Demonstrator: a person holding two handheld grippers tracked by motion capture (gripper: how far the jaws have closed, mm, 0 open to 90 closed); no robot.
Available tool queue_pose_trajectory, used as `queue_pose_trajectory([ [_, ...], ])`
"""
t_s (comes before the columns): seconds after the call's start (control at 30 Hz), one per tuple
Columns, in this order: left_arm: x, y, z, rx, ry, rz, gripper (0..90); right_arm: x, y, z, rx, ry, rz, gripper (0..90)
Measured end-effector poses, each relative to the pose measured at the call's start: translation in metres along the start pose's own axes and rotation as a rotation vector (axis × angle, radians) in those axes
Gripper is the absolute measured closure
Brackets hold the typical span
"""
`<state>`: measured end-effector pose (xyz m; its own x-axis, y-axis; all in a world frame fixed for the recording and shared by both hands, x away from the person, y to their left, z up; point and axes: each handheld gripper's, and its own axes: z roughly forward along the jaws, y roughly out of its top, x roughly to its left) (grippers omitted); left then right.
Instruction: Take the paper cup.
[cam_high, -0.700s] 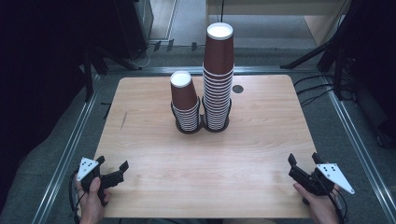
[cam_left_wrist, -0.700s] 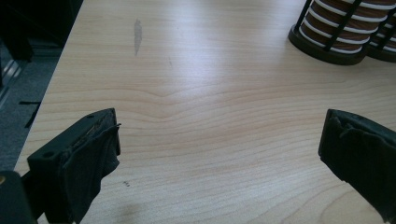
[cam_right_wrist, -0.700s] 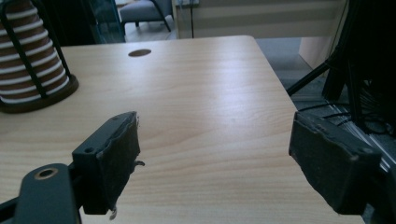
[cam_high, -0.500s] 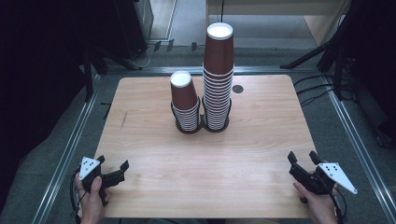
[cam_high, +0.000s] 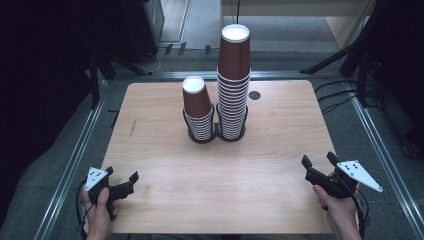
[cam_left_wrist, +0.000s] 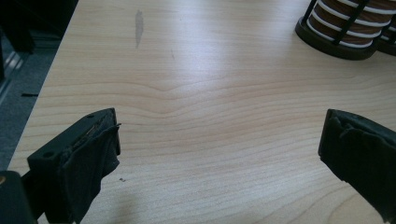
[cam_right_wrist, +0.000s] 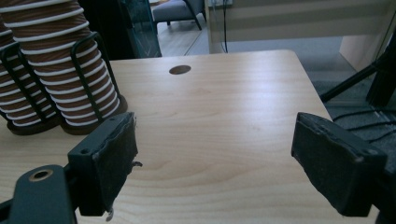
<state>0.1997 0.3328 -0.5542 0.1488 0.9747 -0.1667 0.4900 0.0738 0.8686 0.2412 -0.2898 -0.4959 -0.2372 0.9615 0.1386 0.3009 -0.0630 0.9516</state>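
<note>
L tool (cam_high: 131, 181) & R tool (cam_high: 317, 163) both wide, empty, low at near tabletop (cam_high: 260, 175) corners — short cup stack (cam_high: 198, 111) and tall cup stack (cam_high: 233, 85) touching mid-tabletop, well apart from both.

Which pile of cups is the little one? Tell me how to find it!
Look at the middle of the wooden table, toward the back. Two stacks of brown paper cups stand side by side in black wire holders. The short stack is the left one, much lower than the tall stack.
</note>
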Motion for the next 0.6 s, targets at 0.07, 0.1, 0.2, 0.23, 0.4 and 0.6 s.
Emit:
queue_pose_trajectory([
  [0.07,0.000,0.000,0.002,0.005,0.001,-0.007,0.0,0.009,0.007,0.002,-0.016,0.012,-0.028,15.1],
  [0.1,0.000,0.000,0.002,0.005,-0.001,-0.006,0.0,0.011,0.010,0.003,-0.019,0.015,-0.030,15.0],
  [0.2,0.000,0.000,0.001,0.003,-0.006,-0.006,0.0,0.020,0.017,0.007,-0.028,0.024,-0.044,15.0],
  [0.23,0.001,0.000,0.001,0.002,-0.008,-0.006,0.0,0.023,0.019,0.008,-0.032,0.030,-0.051,15.0],
  [0.4,0.002,-0.001,0.000,-0.004,-0.023,-0.019,0.0,0.038,0.031,0.015,-0.044,0.052,-0.067,15.8],
  [0.6,0.002,-0.001,-0.001,-0.009,-0.035,-0.015,0.0,0.054,0.048,0.023,-0.057,0.071,-0.073,17.3],
])
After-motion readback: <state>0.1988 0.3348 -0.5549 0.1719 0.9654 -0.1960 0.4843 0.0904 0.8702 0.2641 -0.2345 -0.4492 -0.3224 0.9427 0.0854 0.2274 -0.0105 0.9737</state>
